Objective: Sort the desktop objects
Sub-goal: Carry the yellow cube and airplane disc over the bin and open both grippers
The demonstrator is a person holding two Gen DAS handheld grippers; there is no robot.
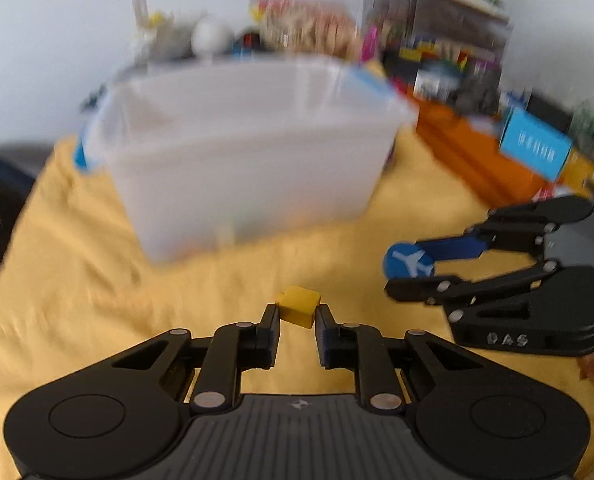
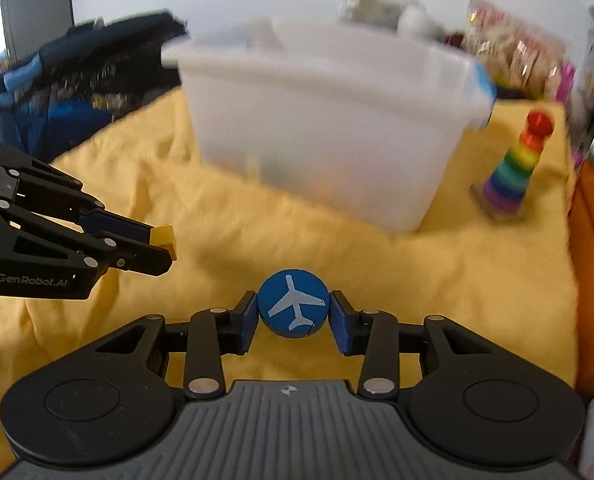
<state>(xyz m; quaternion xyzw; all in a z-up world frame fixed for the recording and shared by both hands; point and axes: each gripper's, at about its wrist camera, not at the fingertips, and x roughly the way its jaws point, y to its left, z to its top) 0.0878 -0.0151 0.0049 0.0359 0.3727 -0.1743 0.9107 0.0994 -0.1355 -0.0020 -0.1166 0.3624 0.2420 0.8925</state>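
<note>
A small yellow cube [image 1: 299,306] is pinched between the fingertips of my left gripper [image 1: 297,316], above the yellow cloth [image 1: 97,280]. From the right wrist view the same cube [image 2: 164,237] shows at the tip of the left gripper [image 2: 159,246]. My right gripper [image 2: 293,314] is shut on a blue round disc with a white airplane [image 2: 293,308]; in the left wrist view that disc [image 1: 409,262] sits between the right gripper's [image 1: 411,276] fingers. A translucent white plastic bin [image 1: 249,148] stands behind both, also seen as the bin [image 2: 329,132].
A rainbow stacking-ring tower [image 2: 515,164] stands right of the bin. Orange boxes [image 1: 469,152] and a blue card [image 1: 535,148] line the right edge. Toys and shelves crowd the back wall. A dark bag [image 2: 77,92] lies at the left.
</note>
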